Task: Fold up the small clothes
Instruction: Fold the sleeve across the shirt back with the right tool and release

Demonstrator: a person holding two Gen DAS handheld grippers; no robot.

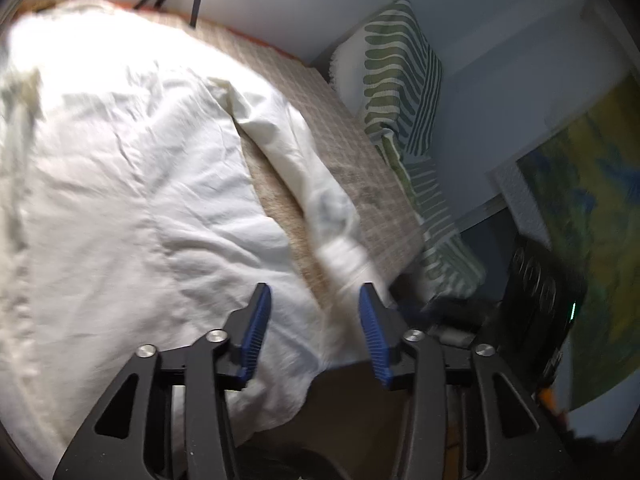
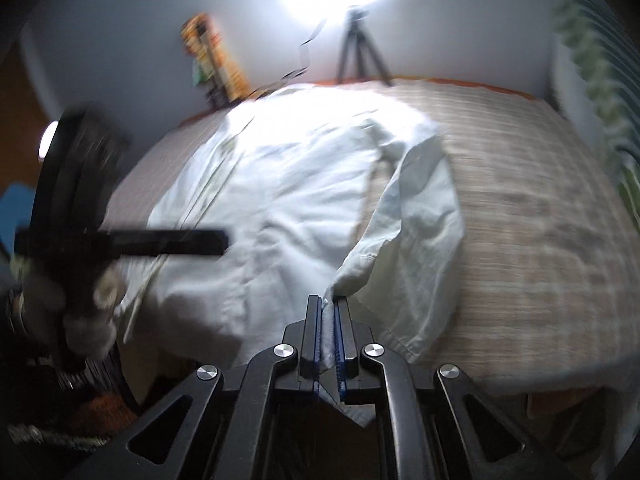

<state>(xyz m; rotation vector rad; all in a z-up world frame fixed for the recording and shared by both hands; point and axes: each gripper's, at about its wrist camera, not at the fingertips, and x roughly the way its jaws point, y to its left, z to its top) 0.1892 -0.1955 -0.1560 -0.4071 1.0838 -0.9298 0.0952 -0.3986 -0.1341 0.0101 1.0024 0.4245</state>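
A white long-sleeved shirt (image 1: 120, 184) lies spread on a checked beige bedspread (image 1: 352, 152). Its right sleeve (image 1: 304, 168) runs down toward the near edge. My left gripper (image 1: 316, 300) is open and empty, just above the shirt's lower hem beside the sleeve cuff. In the right wrist view the shirt (image 2: 288, 184) lies ahead, and my right gripper (image 2: 329, 308) is shut on the cuff end of the sleeve (image 2: 416, 216), lifted slightly off the bed. The left gripper shows blurred at the left of that view (image 2: 120, 244).
A green-and-white striped cushion (image 1: 404, 80) leans on the wall at the bed's right. A painting (image 1: 592, 216) and a dark device (image 1: 540, 292) stand beyond the edge. A ring light on a tripod (image 2: 360, 48) stands behind the bed (image 2: 540, 216).
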